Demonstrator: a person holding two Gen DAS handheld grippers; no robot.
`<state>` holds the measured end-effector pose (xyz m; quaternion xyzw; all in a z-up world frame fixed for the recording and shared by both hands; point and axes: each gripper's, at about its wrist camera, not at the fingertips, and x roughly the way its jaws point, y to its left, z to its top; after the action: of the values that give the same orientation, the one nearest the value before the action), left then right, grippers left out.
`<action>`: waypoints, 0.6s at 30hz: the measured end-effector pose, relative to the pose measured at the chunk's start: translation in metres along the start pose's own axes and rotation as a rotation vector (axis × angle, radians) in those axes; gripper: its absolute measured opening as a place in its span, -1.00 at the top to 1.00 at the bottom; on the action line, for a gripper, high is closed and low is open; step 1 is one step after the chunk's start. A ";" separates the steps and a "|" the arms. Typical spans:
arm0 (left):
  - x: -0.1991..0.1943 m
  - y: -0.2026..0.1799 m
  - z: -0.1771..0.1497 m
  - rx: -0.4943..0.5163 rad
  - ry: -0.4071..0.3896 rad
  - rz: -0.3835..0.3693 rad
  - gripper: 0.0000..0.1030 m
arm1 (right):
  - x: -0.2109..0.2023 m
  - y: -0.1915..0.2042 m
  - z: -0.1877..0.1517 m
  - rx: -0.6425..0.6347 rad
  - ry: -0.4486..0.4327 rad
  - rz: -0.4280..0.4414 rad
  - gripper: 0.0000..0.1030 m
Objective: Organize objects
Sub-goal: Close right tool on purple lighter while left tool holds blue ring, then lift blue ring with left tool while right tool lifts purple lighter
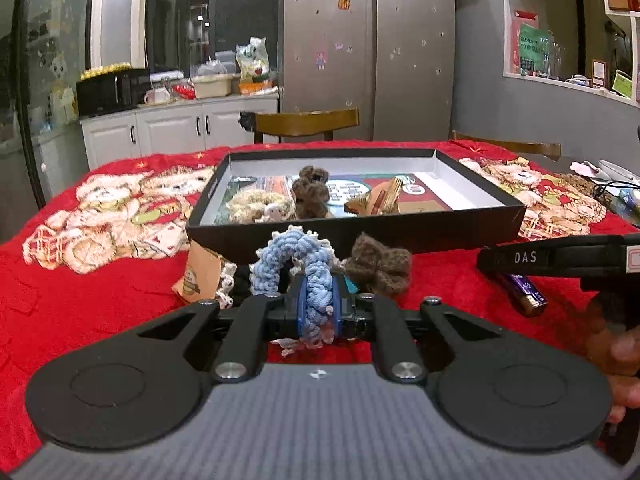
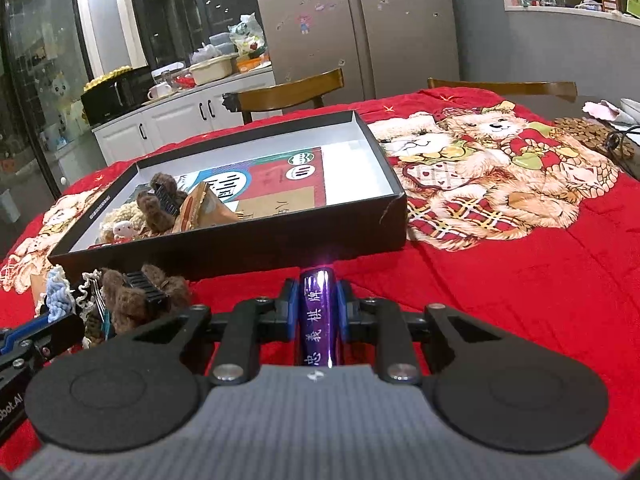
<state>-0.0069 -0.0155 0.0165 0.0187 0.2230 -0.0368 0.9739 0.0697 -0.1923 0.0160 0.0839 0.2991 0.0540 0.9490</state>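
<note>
My left gripper (image 1: 318, 300) is shut on a blue crocheted scrunchie (image 1: 296, 258), held just in front of the black shallow box (image 1: 360, 234). My right gripper (image 2: 318, 300) is shut on a shiny purple packet (image 2: 318, 316) with white characters, near the box's front wall (image 2: 240, 248). The right gripper also shows at the right of the left wrist view (image 1: 560, 258) with the purple packet (image 1: 524, 294) under it. In the box lie a cream scrunchie (image 1: 256, 202), a brown knitted bow clip (image 1: 310, 192) and a tan packet (image 1: 380, 200). Another brown bow clip (image 1: 378, 266) lies on the cloth before the box.
A red blanket (image 2: 500, 280) with teddy bears covers the table. A tan packet (image 1: 198, 272) and lace pieces lie left of the scrunchie. Two wooden chairs (image 1: 306, 122) stand behind the table. Cables and dishes (image 1: 612, 184) sit at the far right edge.
</note>
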 end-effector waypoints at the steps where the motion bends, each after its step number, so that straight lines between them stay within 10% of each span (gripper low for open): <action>1: -0.001 0.000 0.000 0.003 -0.008 0.003 0.70 | 0.000 0.000 0.000 0.000 0.000 0.004 0.56; 18: -0.024 0.000 0.007 -0.012 -0.101 0.031 0.75 | -0.020 -0.011 0.006 0.112 -0.070 0.092 0.56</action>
<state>-0.0256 -0.0147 0.0332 0.0142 0.1737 -0.0214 0.9845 0.0574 -0.2070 0.0302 0.1525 0.2642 0.0776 0.9492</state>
